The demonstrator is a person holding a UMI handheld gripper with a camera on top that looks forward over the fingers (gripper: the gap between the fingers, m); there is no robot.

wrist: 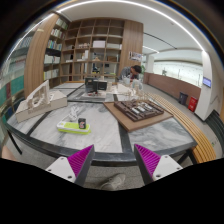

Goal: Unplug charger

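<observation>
Tool [112, 160] held wide open, nothing between its fingers, above grey table [100, 135]; no readable writing

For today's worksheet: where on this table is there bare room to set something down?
Bare tabletop lies just ahead of the open gripper, between the green tray and the wooden tray. The table's far end, around the monitor, is crowded.

No legible txt, labels, brands or nos. anywhere; all too small to read.
</observation>
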